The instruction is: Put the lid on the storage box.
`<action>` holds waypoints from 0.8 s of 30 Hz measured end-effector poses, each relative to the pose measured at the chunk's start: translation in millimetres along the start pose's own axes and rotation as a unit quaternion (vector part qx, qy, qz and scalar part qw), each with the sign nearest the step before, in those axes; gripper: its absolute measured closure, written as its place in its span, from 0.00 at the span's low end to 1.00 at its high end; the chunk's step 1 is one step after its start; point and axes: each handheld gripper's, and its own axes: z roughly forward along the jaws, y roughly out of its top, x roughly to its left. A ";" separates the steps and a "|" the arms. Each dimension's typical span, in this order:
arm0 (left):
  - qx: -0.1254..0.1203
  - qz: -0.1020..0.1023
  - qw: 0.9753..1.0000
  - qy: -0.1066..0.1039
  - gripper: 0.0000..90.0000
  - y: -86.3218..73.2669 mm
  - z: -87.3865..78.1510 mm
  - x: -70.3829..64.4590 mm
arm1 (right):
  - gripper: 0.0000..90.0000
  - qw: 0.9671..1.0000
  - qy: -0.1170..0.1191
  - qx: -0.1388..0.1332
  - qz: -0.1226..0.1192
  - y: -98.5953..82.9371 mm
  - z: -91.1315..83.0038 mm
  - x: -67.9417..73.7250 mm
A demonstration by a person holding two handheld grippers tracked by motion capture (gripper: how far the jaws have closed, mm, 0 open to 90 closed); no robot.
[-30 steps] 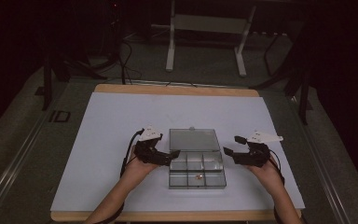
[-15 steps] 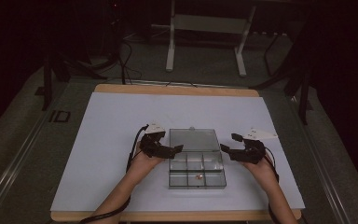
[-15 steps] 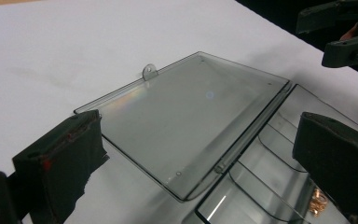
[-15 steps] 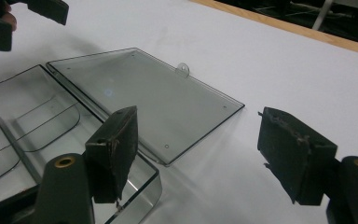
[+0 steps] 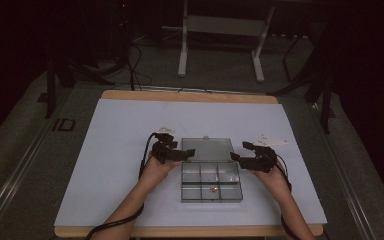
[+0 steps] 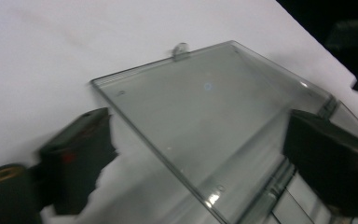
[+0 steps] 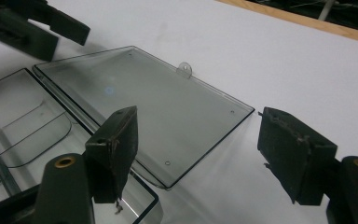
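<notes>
A clear plastic compartment box (image 5: pixel 211 182) lies on the white table sheet (image 5: pixel 115 150). Its lid (image 5: pixel 207 149) is swung back flat behind it. A small brownish item (image 5: pixel 212 189) sits in a front compartment. My left gripper (image 5: pixel 182 151) is open at the lid's left edge. In the left gripper view the lid (image 6: pixel 205 112) with its tab (image 6: pixel 181 49) lies between the spread jaws of my left gripper (image 6: pixel 205 158). My right gripper (image 5: pixel 239 154) is open at the lid's right edge. In the right gripper view my right gripper (image 7: pixel 205 154) straddles the corner of the lid (image 7: pixel 140 107).
The wooden table edge (image 5: pixel 190 96) runs along the far side, with a dark floor, cables and a metal stand (image 5: pixel 220 45) beyond. In the right gripper view the other gripper (image 7: pixel 32 28) shows at top left, above the box compartments (image 7: pixel 18 126).
Both grippers have moved a little away from the person and inward, closing on the lid's two side edges. The box and lid have not moved.
</notes>
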 end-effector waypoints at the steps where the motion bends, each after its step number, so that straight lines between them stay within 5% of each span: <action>1: -0.002 -0.009 1.000 -0.004 0.17 0.0 0.4 1.5 | 0.32 1.000 0.001 0.002 0.001 -0.3 0.5 0.3; 10: 0.030 -0.059 0.998 -0.008 0.26 -5.5 7.8 8.2 | 0.32 1.000 -0.001 0.003 -0.002 -1.0 -1.9 0.3; 14: 0.045 -0.057 0.997 -0.016 0.36 -6.8 12.1 6.0 | 0.32 1.000 -0.002 0.001 -0.004 -1.0 -3.4 0.5; 22: 0.051 -0.082 0.995 -0.037 0.42 -7.2 12.8 10.3 | 0.32 1.000 -0.002 0.006 0.003 -3.1 -2.4 -1.4; 24: 0.049 -0.075 0.995 -0.037 0.42 -7.0 12.5 9.7 | 0.32 1.000 -0.001 0.006 0.004 -3.2 -1.9 -1.4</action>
